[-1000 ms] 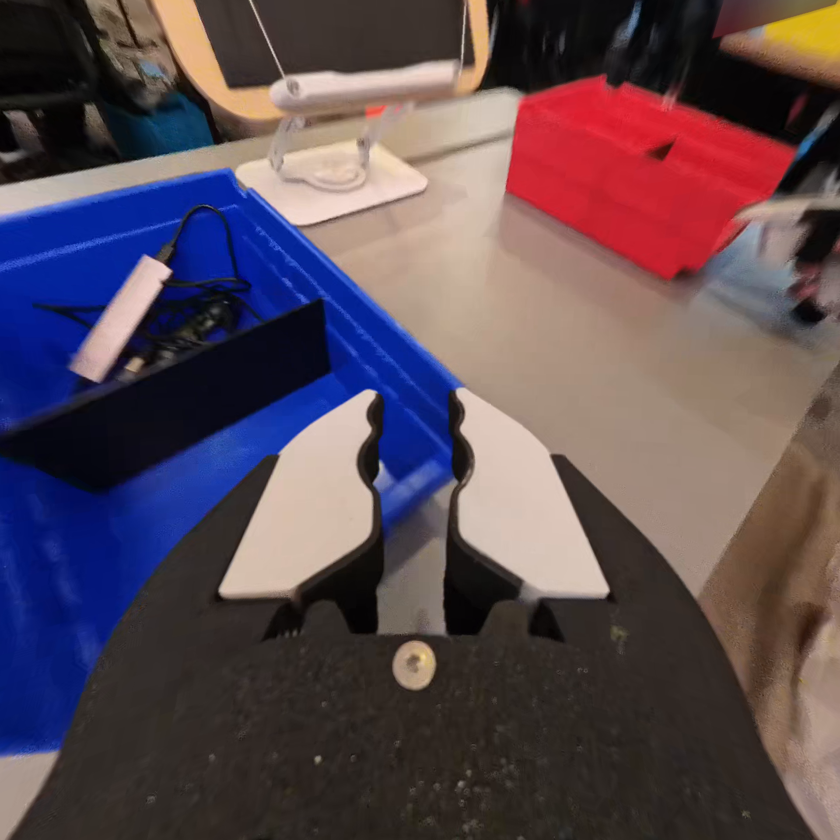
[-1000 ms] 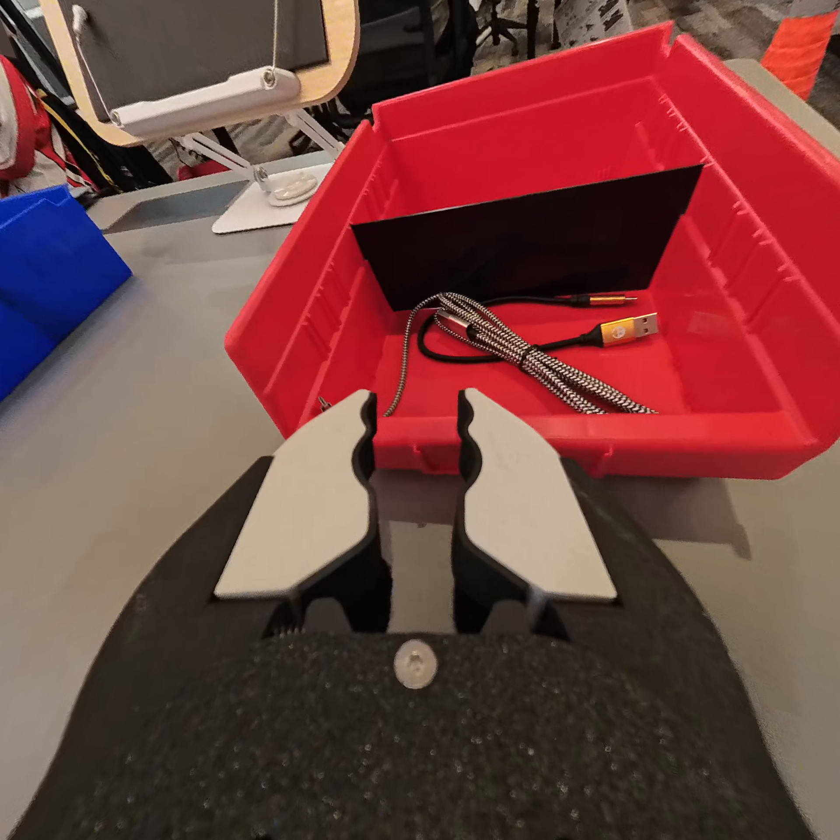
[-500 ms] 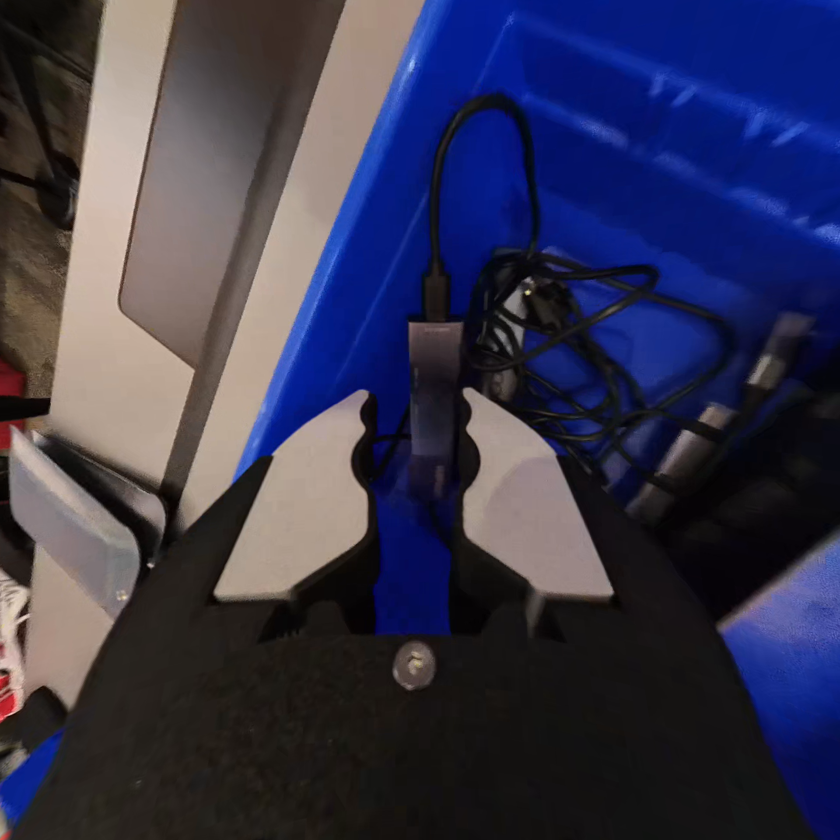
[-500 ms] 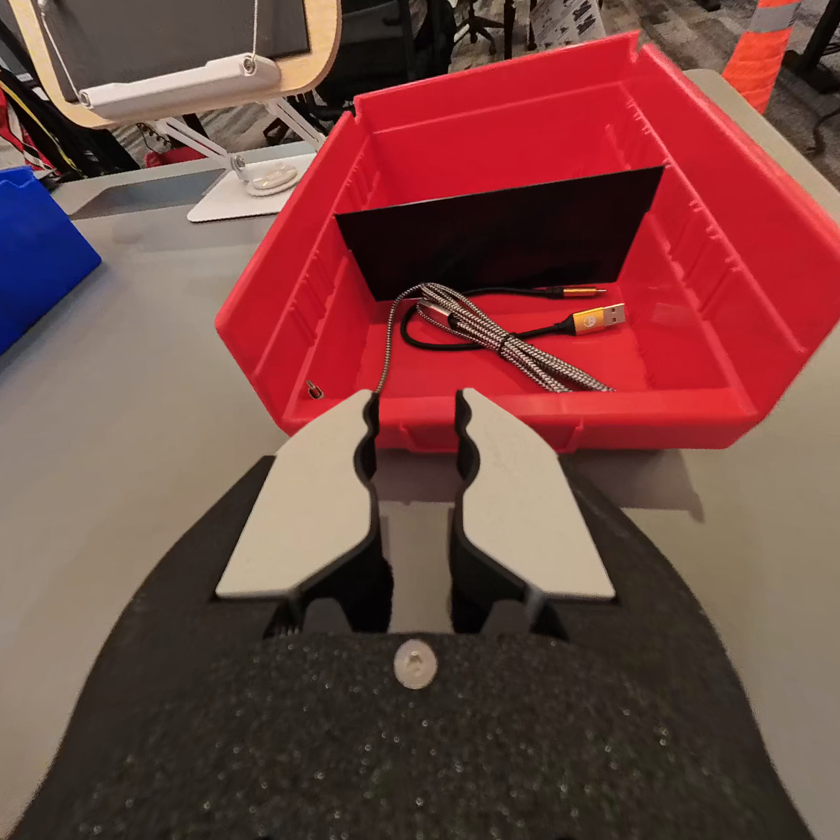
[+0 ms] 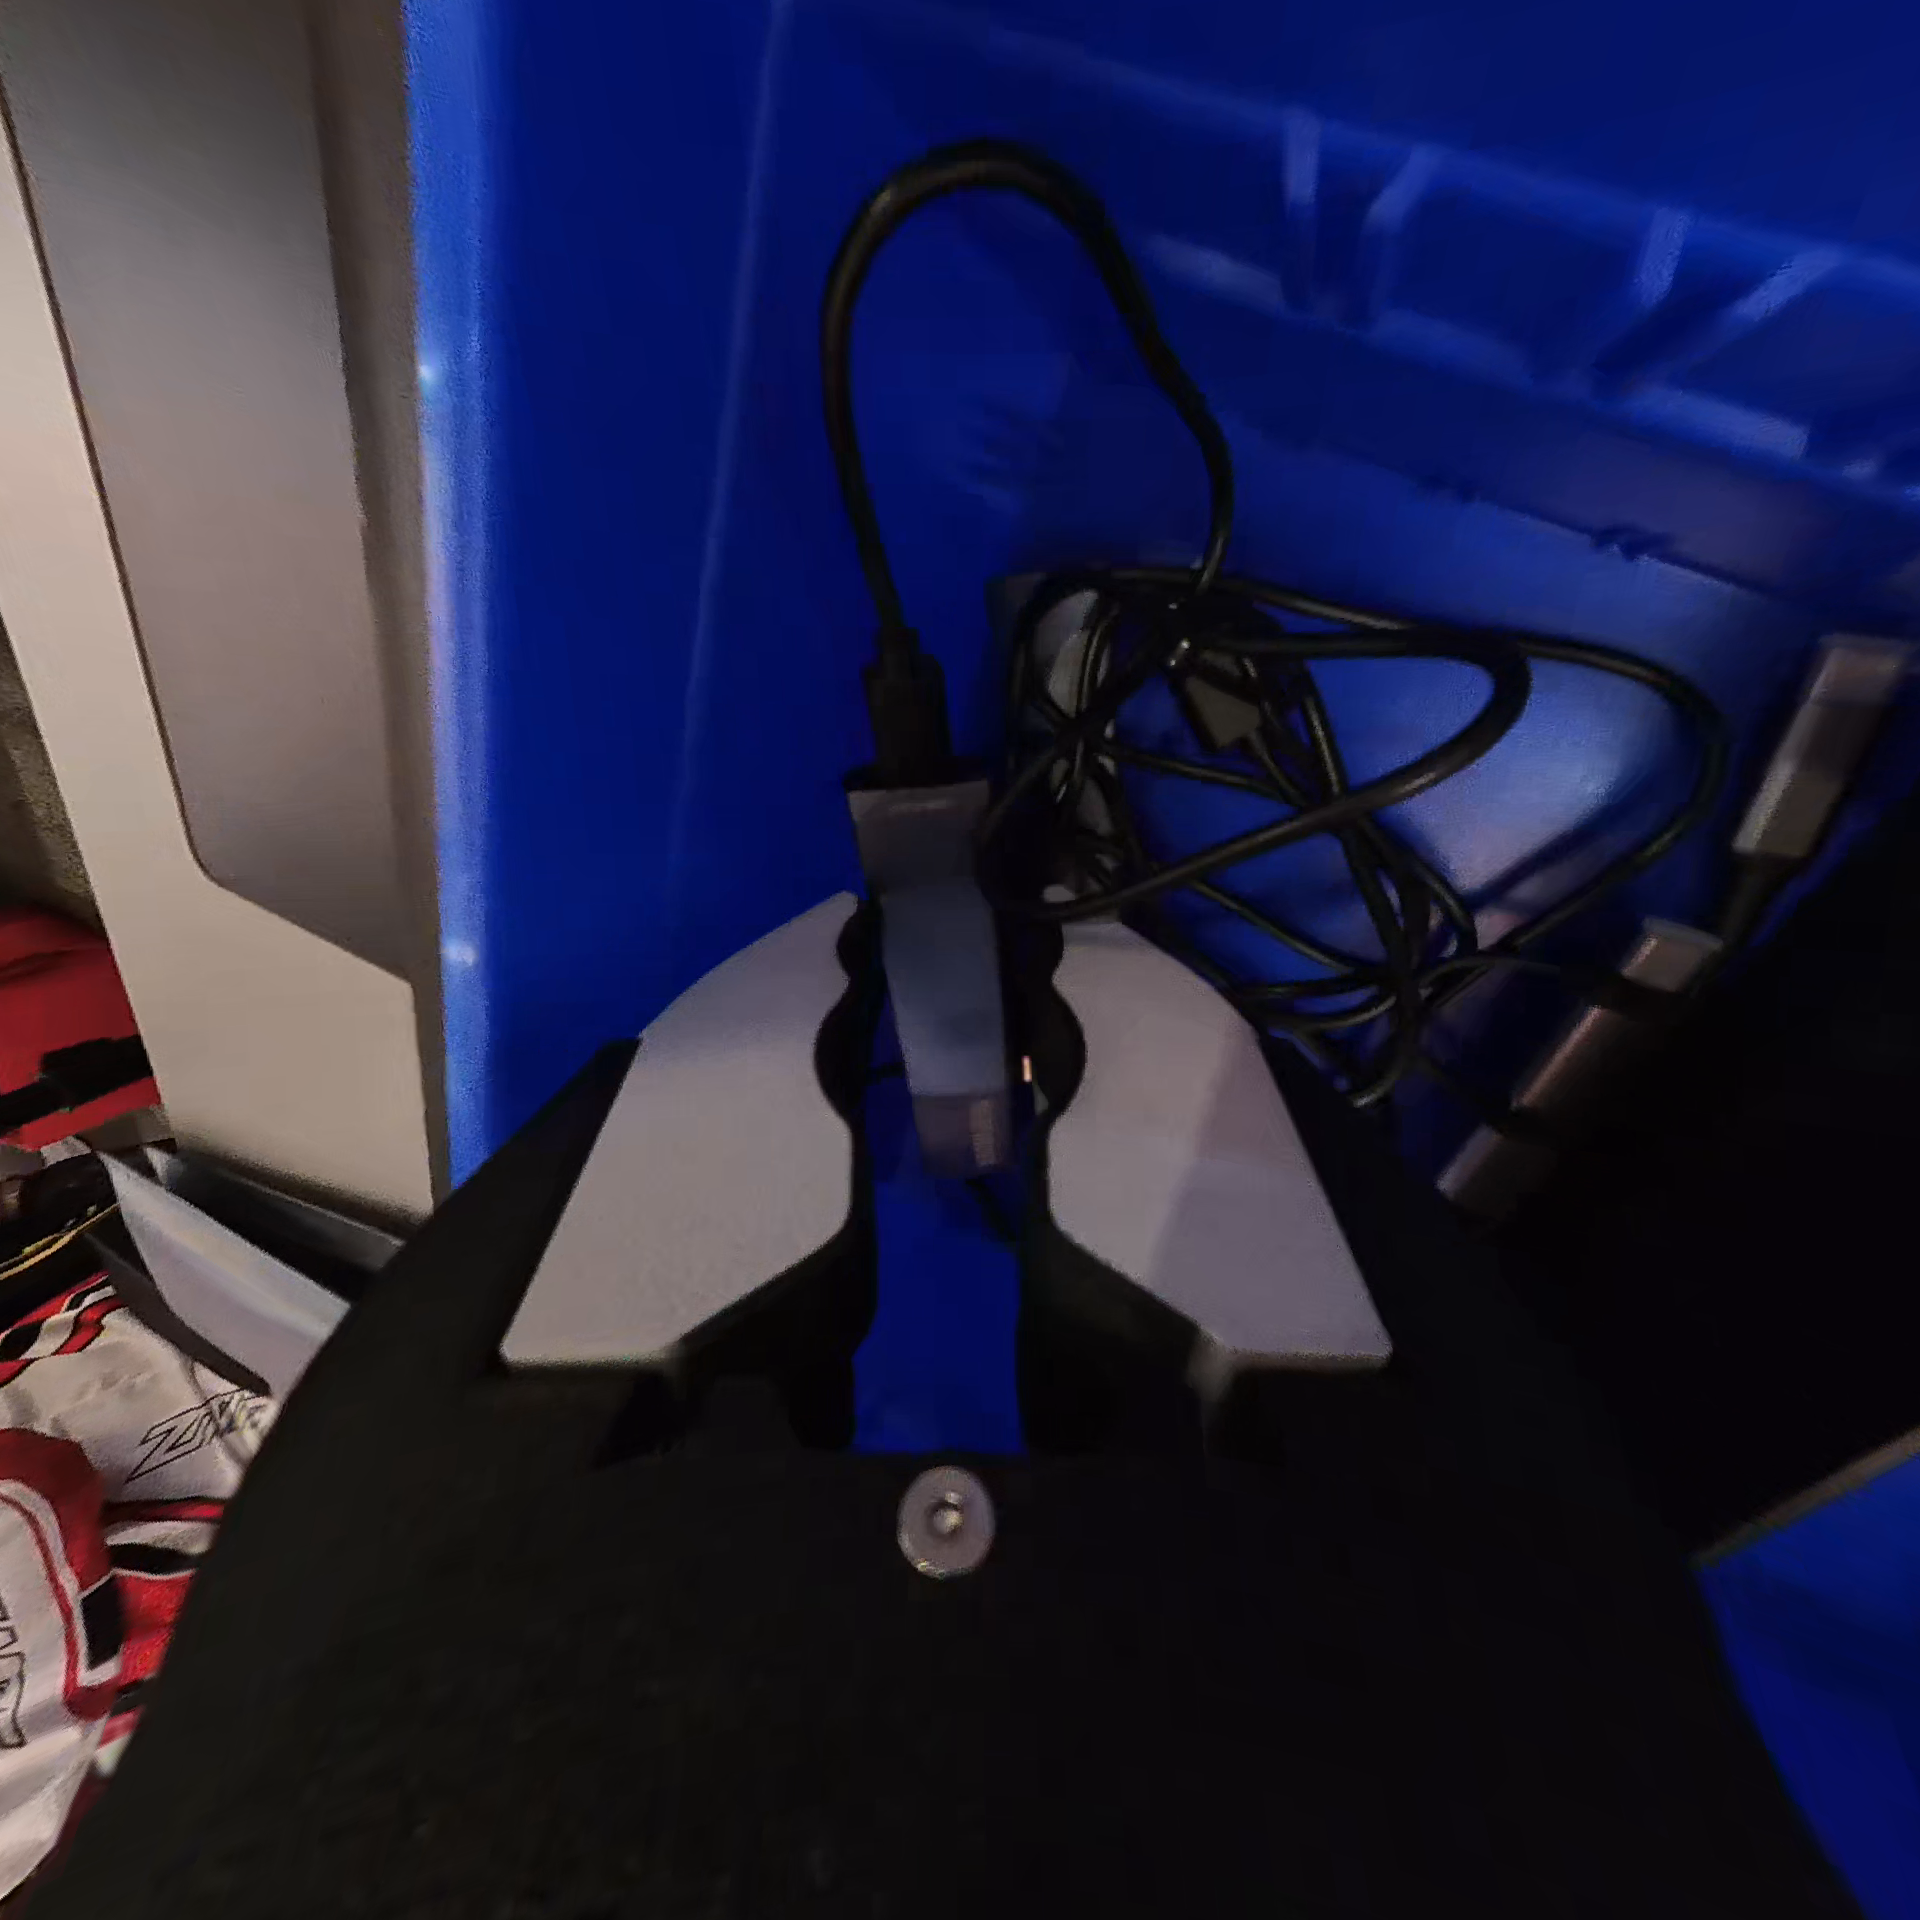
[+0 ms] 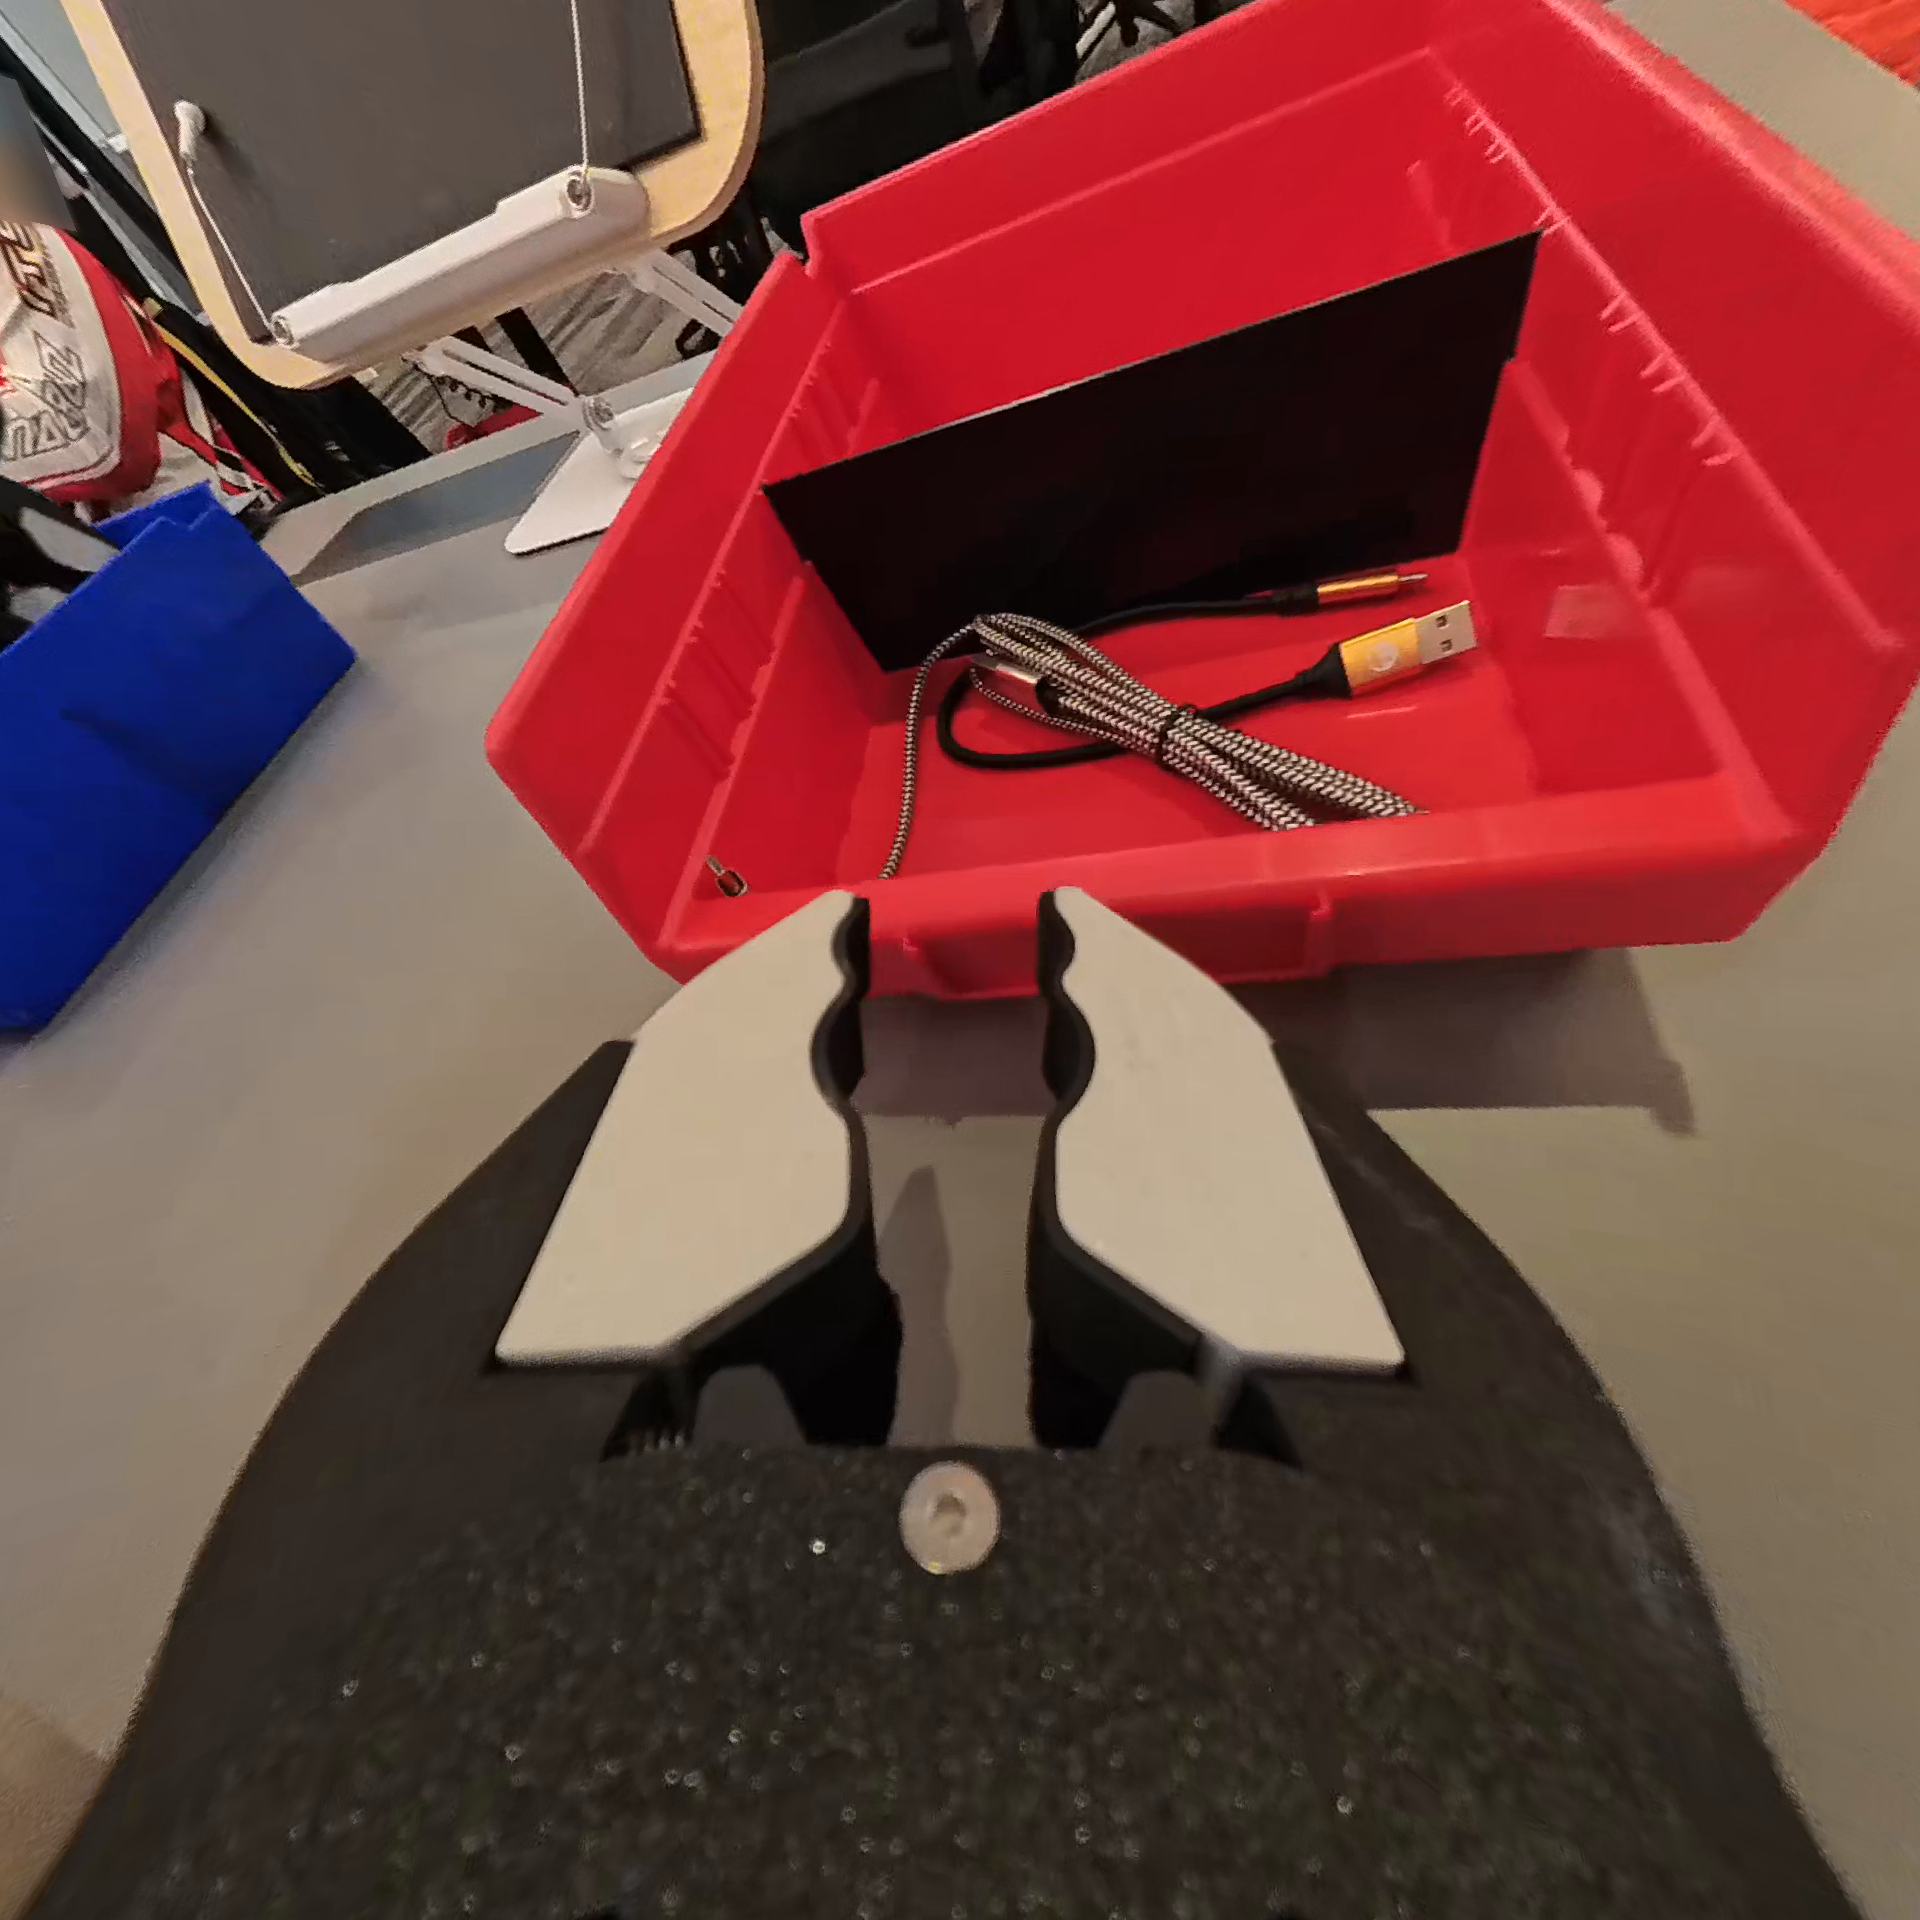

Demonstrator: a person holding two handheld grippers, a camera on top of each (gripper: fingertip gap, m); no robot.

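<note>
My left gripper (image 5: 951, 935) is open and reaches down into a blue bin (image 5: 623, 520). A grey slim adapter (image 5: 920, 852) with a thick black looped lead (image 5: 862, 416) lies between its two fingertips, with a narrow gap on each side. A tangle of thin black cables (image 5: 1299, 790) lies just to the right of it. My right gripper (image 6: 951, 914) is open and empty. It hovers over the grey table (image 6: 312, 1143) just in front of a red bin (image 6: 1455, 894). That bin holds a braided cable (image 6: 1174, 727) with a gold USB plug (image 6: 1392, 655).
Grey plugs (image 5: 1808, 769) and a black divider (image 5: 1714, 1195) sit at the right of the blue bin. A black divider (image 6: 1143, 499) crosses the red bin. The blue bin (image 6: 135, 748) stands to the left, and a wood-framed board on a white stand (image 6: 582, 499) behind. There is about 60 cm between the tips of the two grippers.
My left gripper swung from over the table into the blue bin and moved down until the grey adapter lay between its fingers. My right gripper drifted slightly in front of the red bin and stayed open.
</note>
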